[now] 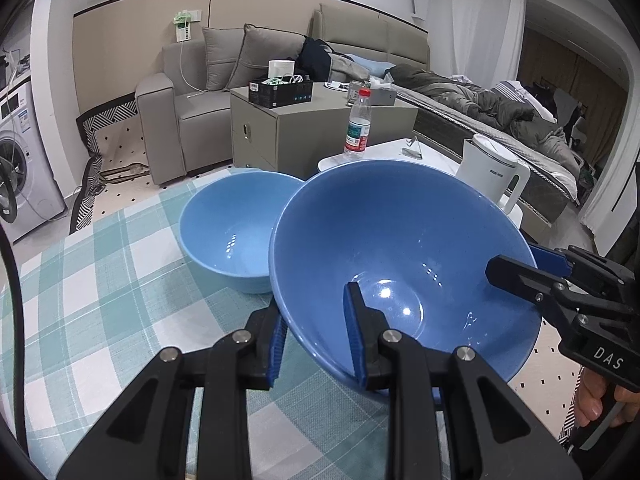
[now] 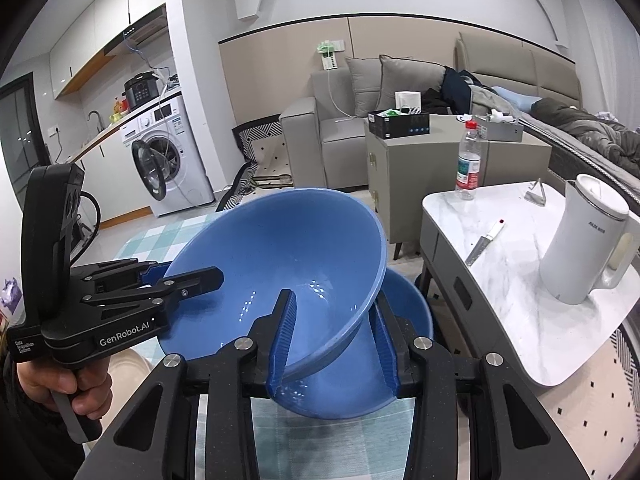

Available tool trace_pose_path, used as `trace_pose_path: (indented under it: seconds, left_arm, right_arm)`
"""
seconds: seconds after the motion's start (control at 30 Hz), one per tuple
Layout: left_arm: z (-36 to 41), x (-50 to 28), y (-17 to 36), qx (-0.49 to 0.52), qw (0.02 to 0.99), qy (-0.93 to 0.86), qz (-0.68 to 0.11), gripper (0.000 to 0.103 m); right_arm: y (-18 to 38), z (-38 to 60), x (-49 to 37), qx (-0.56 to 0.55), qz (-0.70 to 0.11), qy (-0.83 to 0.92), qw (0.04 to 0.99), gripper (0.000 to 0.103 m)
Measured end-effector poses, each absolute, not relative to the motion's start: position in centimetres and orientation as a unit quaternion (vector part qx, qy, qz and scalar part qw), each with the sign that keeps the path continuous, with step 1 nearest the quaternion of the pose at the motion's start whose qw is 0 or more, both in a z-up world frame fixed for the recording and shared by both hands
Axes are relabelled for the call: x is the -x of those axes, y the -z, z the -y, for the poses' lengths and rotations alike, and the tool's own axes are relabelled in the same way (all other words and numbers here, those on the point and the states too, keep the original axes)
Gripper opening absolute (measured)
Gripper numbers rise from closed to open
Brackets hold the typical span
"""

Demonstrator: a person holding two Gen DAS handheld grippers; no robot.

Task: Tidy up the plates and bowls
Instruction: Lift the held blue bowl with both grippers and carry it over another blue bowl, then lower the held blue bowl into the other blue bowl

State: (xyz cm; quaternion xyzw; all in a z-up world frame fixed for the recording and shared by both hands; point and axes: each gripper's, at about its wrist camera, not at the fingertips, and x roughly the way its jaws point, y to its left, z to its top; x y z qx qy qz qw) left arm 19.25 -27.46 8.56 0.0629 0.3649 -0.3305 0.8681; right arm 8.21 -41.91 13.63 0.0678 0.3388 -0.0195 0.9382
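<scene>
Lettering "GenRobot.AI" marks left gripper point(image 2: 192, 276) gripping bowl point(image 2: 280, 264).

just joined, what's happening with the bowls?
A person works two handheld grippers on one dark blue bowl. The left gripper and the right gripper each straddle its rim, one finger inside and one outside, on opposite sides. The bowl is tilted, beside and partly over a lighter blue bowl sitting on the checked tablecloth. It is not yet nested. A white kettle stands on the side table.
</scene>
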Motion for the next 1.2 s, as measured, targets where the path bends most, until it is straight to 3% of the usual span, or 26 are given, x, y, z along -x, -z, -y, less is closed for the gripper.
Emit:
trace_pose_path:
  seconds: [1.2]
  left_arm:
    - [32.5,-19.1,-4.7,-0.117,0.854,0.327,-0.388,0.026]
  right_arm:
    - [-8.6,45.6,-9.5,-0.068,-0.393,0.068,0.915,0.039]
